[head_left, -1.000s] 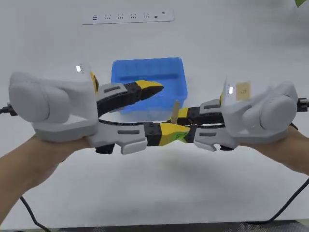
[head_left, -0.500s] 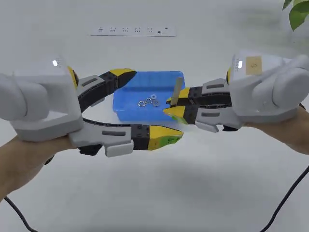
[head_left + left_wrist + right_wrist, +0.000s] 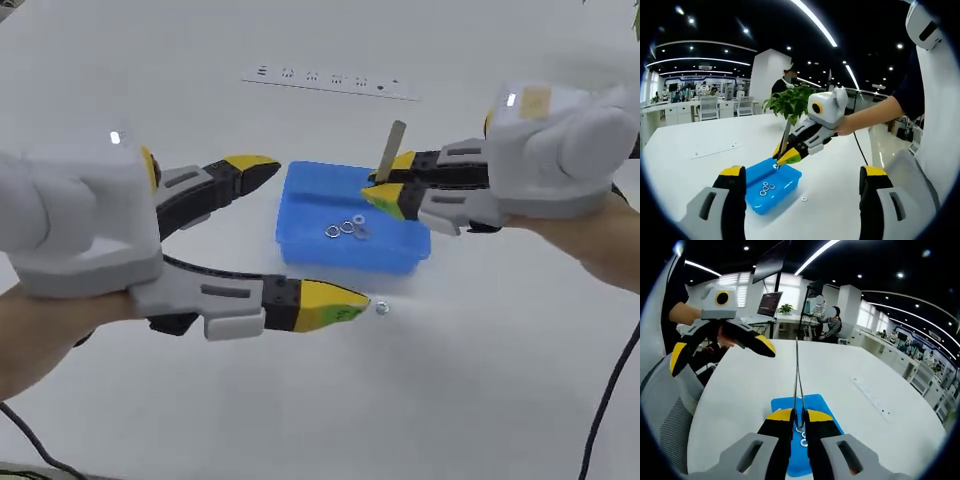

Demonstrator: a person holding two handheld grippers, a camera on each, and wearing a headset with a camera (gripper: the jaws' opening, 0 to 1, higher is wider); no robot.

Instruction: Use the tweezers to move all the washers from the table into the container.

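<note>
Likely drop-off over blue plastic container (image 3: 350,258): right gripper (image 3: 375,190) clamping slim metal tweezers (image 3: 393,148), left gripper (image 3: 320,230) wide, empty. Next: pinch lone steel washer (image 3: 382,308) on near side.

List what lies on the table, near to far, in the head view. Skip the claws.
loose washer → blue container with washers in it → white power strip

An open-plan office: long ceiling lights (image 3: 812,22), rows of desks (image 3: 670,112) with chairs (image 3: 708,106), a monitor (image 3: 771,303), seated people (image 3: 832,331), a plant (image 3: 790,101).
</note>
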